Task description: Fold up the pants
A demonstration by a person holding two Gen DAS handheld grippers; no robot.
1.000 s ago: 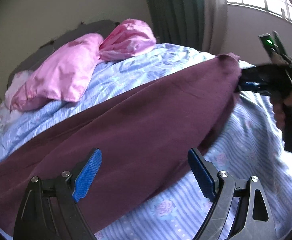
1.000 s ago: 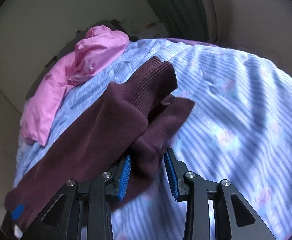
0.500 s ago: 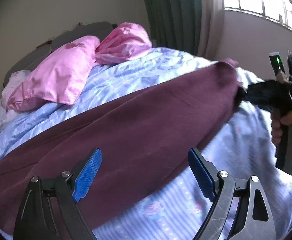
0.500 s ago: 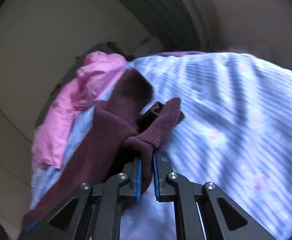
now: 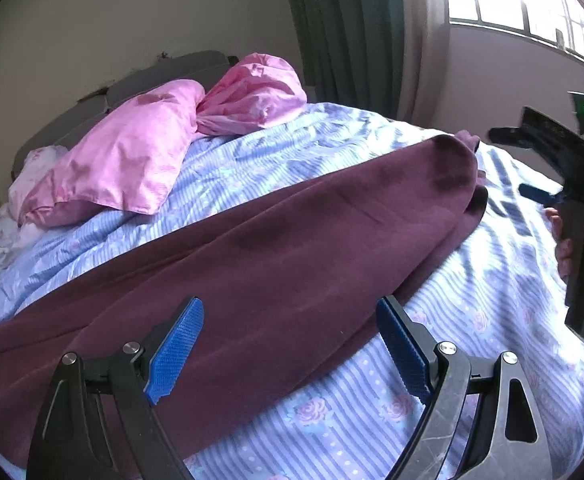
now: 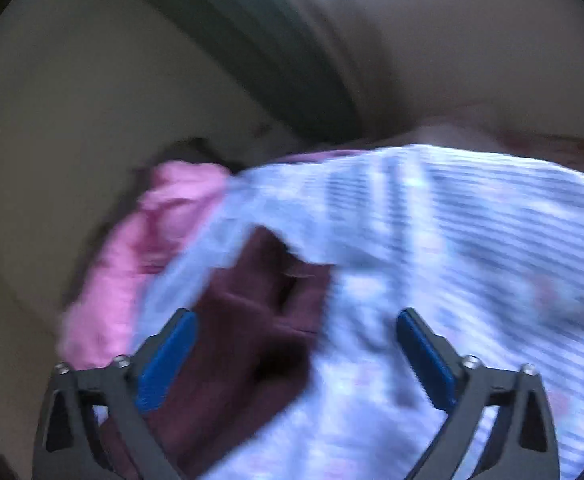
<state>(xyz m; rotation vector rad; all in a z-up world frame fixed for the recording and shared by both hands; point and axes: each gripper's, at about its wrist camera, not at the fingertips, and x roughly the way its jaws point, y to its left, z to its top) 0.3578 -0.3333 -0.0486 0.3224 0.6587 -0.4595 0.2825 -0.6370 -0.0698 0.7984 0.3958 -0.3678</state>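
Observation:
Dark maroon pants [image 5: 252, 264] lie stretched across the bed from the lower left to the upper right, the two legs stacked. My left gripper [image 5: 290, 344] is open just above the pants' middle, holding nothing. My right gripper [image 6: 296, 354] is open and empty above the cuff end of the pants [image 6: 248, 320]; that view is blurred by motion. The right gripper also shows in the left wrist view [image 5: 560, 184], held in a hand beyond the cuffs.
The bed [image 5: 472, 360] has a blue striped floral sheet. Pink pillows [image 5: 144, 160] lie at the head by the grey headboard [image 5: 164, 72]. A green curtain [image 5: 344, 28] and a bright window [image 5: 524, 0] are behind. A wall stands to the left.
My right gripper was shut on the pants' cuffs half a second ago; it has opened, let them go and pulled back. The cuff end now lies on the bed. The left gripper stayed open.

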